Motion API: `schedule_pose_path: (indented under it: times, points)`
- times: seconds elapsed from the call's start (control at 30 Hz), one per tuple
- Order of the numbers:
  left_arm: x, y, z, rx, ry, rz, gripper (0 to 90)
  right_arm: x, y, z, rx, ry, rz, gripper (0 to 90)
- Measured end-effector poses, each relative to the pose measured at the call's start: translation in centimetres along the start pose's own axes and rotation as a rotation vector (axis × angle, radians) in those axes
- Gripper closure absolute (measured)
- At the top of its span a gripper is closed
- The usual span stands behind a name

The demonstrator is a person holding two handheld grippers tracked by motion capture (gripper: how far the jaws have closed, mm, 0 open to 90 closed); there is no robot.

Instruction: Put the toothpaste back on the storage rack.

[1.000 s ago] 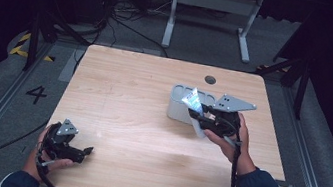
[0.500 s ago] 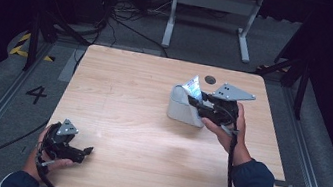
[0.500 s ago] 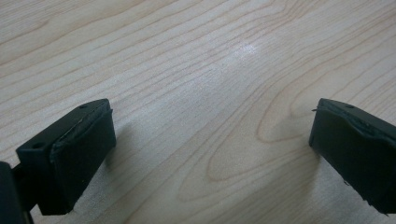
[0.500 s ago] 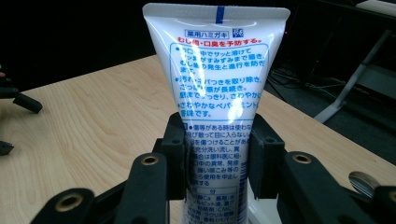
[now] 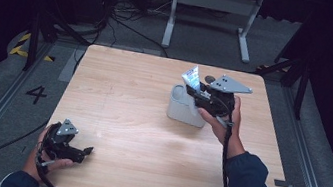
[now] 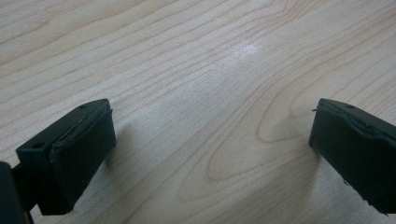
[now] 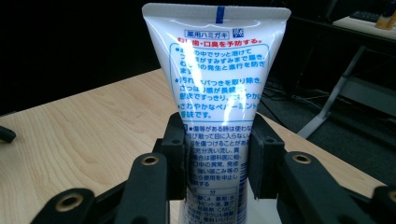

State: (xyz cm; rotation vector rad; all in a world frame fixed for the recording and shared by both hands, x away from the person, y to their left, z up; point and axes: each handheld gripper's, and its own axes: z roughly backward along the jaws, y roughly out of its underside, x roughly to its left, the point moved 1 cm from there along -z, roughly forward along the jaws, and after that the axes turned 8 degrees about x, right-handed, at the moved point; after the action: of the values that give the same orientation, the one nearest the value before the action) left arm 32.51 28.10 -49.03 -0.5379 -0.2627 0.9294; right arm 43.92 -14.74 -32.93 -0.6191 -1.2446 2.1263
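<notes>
Right tool [image 7: 217, 154] clamped on toothpaste tube [image 7: 217, 88], long axis upright, crimped end up, above the grey cup [image 5: 183, 107]. Since 0.5 s ago it has moved slightly farther up the table [image 5: 117, 106]. Left tool [image 6: 210, 154] unchanged: jaws apart, nothing held.

A wooden table [image 5: 133, 98] stands on a grey floor [image 5: 128, 32]. A white metal stand [image 5: 214, 2] sits past its far edge.

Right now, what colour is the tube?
The tube is white with blue and red writing; clearest in the right gripper view.
</notes>
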Motion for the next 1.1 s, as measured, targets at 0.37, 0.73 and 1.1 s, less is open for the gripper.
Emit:
schedule_pose_path:
  times: [0.37, 0.73, 1.1]
  points:
    - [0.0, 0.0, 0.0, -0.001, -0.001, -0.005, 0.9, -1.0, -0.3, -1.2, -0.017, 0.031, -0.025, 65.8]
    - [0.0, 0.0, 0.0, 0.0, 0.004, -0.006, 1.0, -1.5, -0.4, -2.6, -0.021, 0.044, -0.013, 65.9]
    - [0.0, 0.0, 0.0, -0.001, 0.005, -0.002, 1.0, -2.5, -0.2, -3.0, -0.047, 0.048, -0.025, 65.9]
